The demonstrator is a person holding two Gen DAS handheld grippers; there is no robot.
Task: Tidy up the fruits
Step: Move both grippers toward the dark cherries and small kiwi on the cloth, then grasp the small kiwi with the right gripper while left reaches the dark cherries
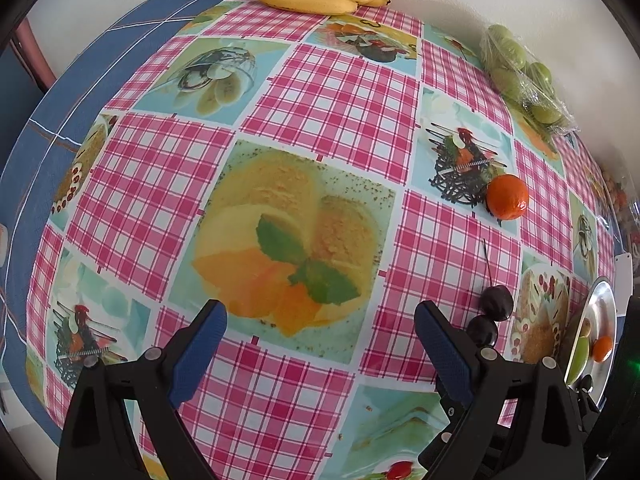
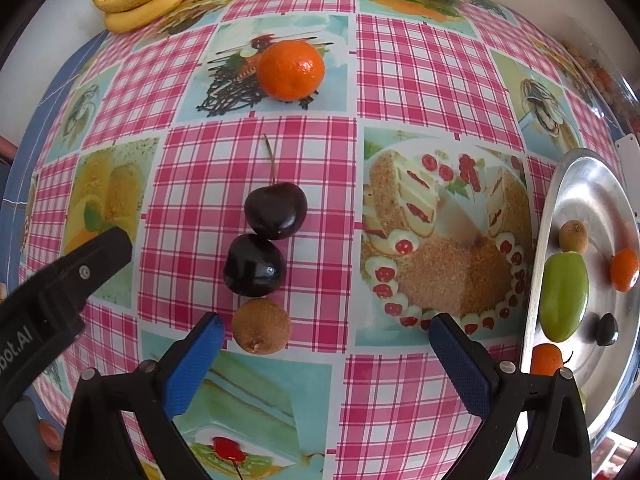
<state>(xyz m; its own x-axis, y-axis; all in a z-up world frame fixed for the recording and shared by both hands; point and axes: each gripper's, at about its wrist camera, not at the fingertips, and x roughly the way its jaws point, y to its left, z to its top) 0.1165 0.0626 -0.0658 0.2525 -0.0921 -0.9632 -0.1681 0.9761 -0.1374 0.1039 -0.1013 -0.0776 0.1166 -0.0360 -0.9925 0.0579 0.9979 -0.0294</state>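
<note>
Just beyond the left fingertip (image 2: 208, 330) — kiwi (image 2: 261, 326), uncaught.

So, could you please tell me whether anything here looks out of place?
Only loose fruit: two cherries, a kiwi and a mandarin lie on the tablecloth, outside the metal tray. Nothing looks spilled or damaged.

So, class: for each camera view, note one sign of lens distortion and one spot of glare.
Left wrist view: the checked tablecloth bulges into a dome; no strong glare. Right wrist view: same bulge; highlights glint on the two dark cherries and round metal plate.
</note>
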